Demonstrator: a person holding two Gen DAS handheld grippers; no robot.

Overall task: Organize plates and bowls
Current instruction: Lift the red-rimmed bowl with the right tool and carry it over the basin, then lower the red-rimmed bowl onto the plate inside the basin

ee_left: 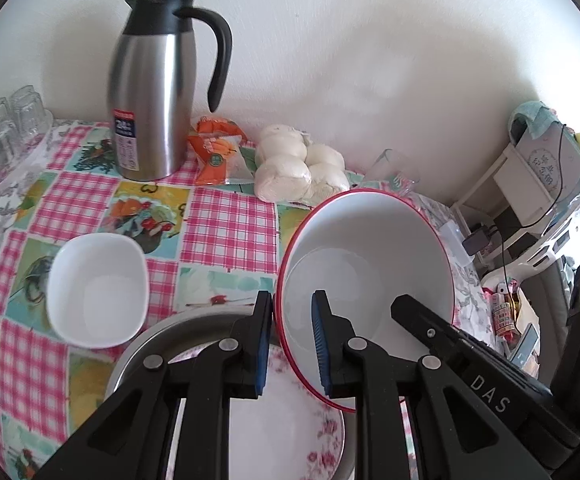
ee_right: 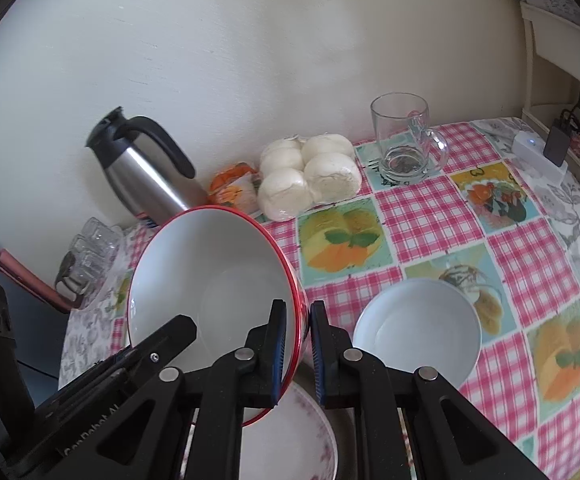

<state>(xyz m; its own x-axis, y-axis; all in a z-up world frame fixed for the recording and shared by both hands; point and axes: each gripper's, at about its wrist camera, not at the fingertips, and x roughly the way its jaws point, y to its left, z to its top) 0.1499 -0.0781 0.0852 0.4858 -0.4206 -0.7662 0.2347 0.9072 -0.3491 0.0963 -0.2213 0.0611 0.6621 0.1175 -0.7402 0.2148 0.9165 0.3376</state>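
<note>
A large white bowl with a red rim [ee_left: 370, 256] [ee_right: 210, 280] hangs tilted above the table, gripped from both sides. My left gripper [ee_left: 290, 344] is shut on its left rim, one pad inside and one outside. At the opposite rim my right gripper [ee_right: 298, 352] is shut on the wall in the same way. Below the bowl lies a floral plate [ee_left: 290, 432] [ee_right: 290, 440] inside a metal dish [ee_left: 158, 336]. A small square white bowl [ee_left: 98, 288] rests on the cloth to the left. A round white bowl [ee_right: 418, 328] sits to the right.
Against the back wall stand a steel thermos jug [ee_left: 154, 92], an orange snack packet [ee_left: 218, 152], bagged white buns [ee_left: 302, 168] and a glass mug [ee_right: 406, 144]. Upturned glasses on a tray [ee_left: 2, 132] fill the far left corner. A cluttered shelf [ee_left: 538, 168] stands past the table's right edge.
</note>
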